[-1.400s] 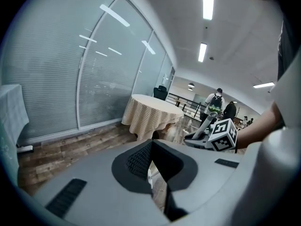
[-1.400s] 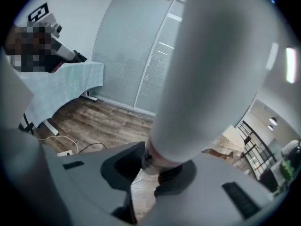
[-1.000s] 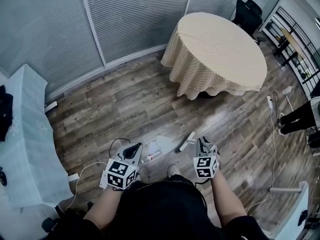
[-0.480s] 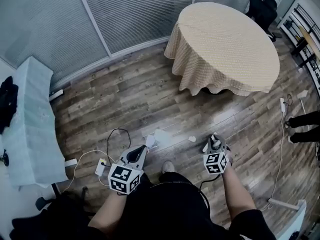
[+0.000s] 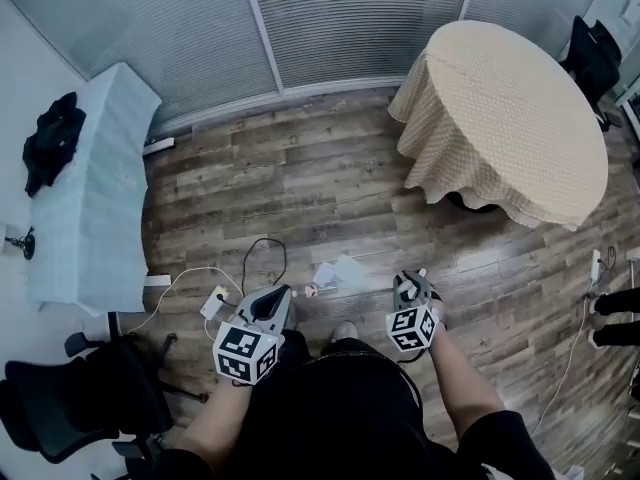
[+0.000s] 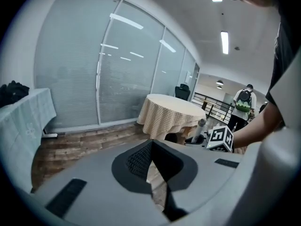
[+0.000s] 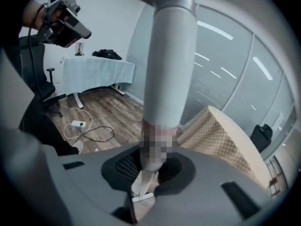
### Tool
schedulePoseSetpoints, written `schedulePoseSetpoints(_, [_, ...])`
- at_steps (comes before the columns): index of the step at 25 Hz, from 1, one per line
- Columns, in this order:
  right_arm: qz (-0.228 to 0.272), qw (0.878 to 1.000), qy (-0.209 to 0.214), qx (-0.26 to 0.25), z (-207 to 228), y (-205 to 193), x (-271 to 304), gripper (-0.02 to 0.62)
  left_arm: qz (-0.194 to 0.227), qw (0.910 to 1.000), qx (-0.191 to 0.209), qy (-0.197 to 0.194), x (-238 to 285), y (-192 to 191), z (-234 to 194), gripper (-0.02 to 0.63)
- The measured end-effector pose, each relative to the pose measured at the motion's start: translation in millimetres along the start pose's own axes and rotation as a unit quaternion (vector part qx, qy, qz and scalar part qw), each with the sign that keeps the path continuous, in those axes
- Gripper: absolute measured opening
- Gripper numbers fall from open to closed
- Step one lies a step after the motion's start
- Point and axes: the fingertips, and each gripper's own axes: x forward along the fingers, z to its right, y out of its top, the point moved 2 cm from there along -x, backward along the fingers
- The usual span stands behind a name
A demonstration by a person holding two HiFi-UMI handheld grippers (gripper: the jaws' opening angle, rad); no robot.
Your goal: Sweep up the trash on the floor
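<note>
Seen from above, the trash (image 5: pixel 342 271) is a small heap of crumpled white, partly see-through scraps. It lies on the grey-brown wood-plank floor (image 5: pixel 300 188), just ahead of the person's pale shoe (image 5: pixel 345 330) and between the two grippers. A tiny pale scrap (image 5: pixel 311 291) lies just left of the heap.

The right gripper (image 5: pixel 410 286) is clamped on a smooth pale grey tube handle (image 7: pixel 169 65), which passes upright between its jaws (a mosaic patch covers part of the tube). The tube's lower end cannot be made out. The left gripper (image 5: pixel 282 298) carries nothing: in its own view the dark ribbed pads (image 6: pixel 138 161) meet at their tips, with only floor showing through the slit below them.

A white power strip (image 5: pixel 214 303) with white and black cables (image 5: pixel 245 263) lies on the floor left of the trash, near the left gripper. A long table draped in light blue cloth (image 5: pixel 95 198) stands at the left with a black garment (image 5: pixel 55 138) on it, and a black office chair (image 5: pixel 70 398) sits near its lower end. A round table under a beige checked cloth (image 5: pixel 510 118) stands at the upper right, well apart from the trash. Frosted glass panels with blinds (image 5: pixel 330 18) close the far side of the room.
</note>
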Motion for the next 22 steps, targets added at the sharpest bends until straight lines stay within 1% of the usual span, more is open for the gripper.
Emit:
schedulePoseSetpoints(4, [0.031,0.999,0.033,-0.016,-22,32,4,0.067,0.022,0.9988,-0.038,0.02,-15,1,-9,-0.005])
schedulePoseSetpoints(6, [0.044,0.998,0.042,-0.015,-28,45,5,0.067,0.026,0.9983,-0.046,0.027,-20,-2,-15,-0.005])
schedulePoseSetpoints(9, [0.058,0.997,0.048,-0.014,-30,63,9,0.069,0.033,0.9974,-0.051,0.038,-28,-3,-25,-0.005])
schedulePoseSetpoints(14, [0.065,0.996,0.054,-0.003,-24,81,8,0.069,0.049,0.9962,-0.052,0.05,-35,3,-29,-0.005])
schedulePoseSetpoints(18, [0.08,0.995,0.056,0.001,-13,105,2,0.069,0.069,0.9951,-0.052,0.049,-32,16,-32,-0.005])
schedulePoseSetpoints(22, [0.107,0.993,0.049,0.013,-5,139,-18,0.069,0.083,0.9948,-0.048,0.035,-30,26,-26,-0.005])
